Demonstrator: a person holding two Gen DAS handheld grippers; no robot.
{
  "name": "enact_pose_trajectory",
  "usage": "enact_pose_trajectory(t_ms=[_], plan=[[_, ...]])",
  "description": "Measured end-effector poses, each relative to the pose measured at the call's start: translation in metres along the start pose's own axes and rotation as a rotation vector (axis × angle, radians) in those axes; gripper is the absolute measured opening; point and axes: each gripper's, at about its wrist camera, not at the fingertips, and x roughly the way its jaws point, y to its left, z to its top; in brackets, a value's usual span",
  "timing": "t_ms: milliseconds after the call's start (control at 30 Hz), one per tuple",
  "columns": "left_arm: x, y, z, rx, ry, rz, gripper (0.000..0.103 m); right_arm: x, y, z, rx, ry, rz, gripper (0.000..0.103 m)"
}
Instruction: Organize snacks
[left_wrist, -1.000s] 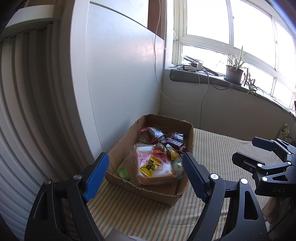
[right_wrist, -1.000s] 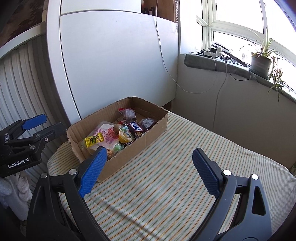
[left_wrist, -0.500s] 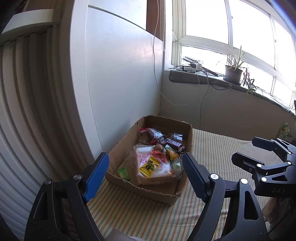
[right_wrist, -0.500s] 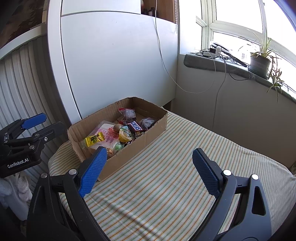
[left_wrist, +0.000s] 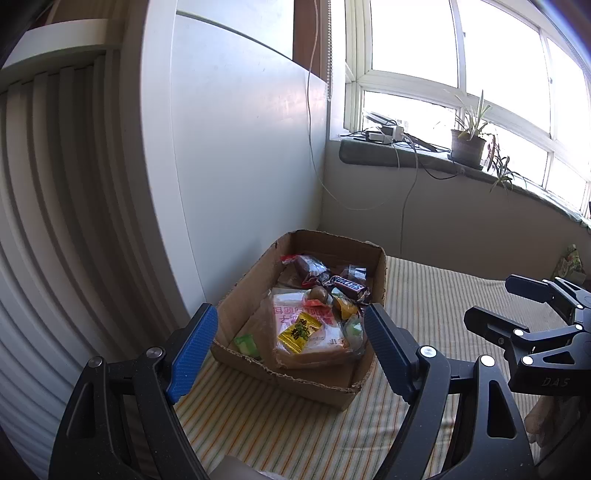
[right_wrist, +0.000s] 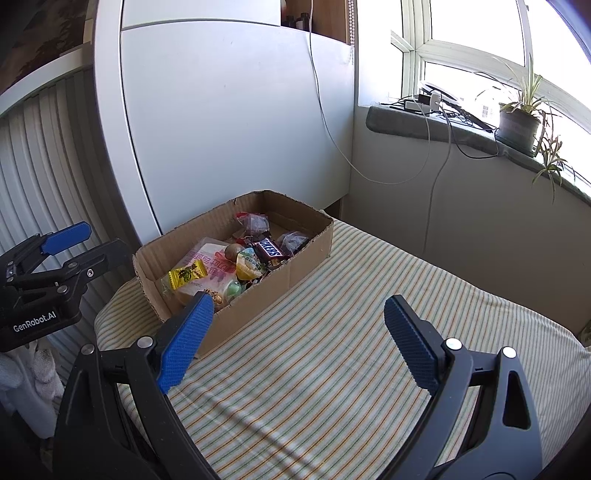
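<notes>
A white panel wall (right_wrist: 236, 122) is rising behind the scene, and a bright window (left_wrist: 461, 62) is letting daylight in over a grey sill (right_wrist: 436, 123) where a potted plant (right_wrist: 519, 120) is standing beside a tangle of cables (left_wrist: 391, 134). A striped cloth (right_wrist: 332, 350) is covering the tabletop and spreading out wide and bare on the window side. A cardboard box (right_wrist: 295, 271) is sitting on the cloth near the white wall, and the snacks are lying inside it: a large pink packet (left_wrist: 306, 328) with a small yellow sachet (left_wrist: 299, 331) resting on top, a chocolate bar (right_wrist: 269, 250) further in, and several smaller wrapped sweets crowding around them. The left tongs (left_wrist: 288, 349) are hovering with fingers wide apart just in front of the box, holding nothing. The right tongs (right_wrist: 295, 343) are hanging over the bare cloth beside the box, likewise spread apart and empty.
</notes>
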Motion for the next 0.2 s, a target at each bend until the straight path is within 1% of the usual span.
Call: enact_pose_trajectory(t_ms=[200], plan=[[-0.0008,-0.0020,-0.0019,0.008,-0.002,-0.002,0.082,-0.0003,-0.0027,-0.0015,0.011,0.000,-0.002,0.096]])
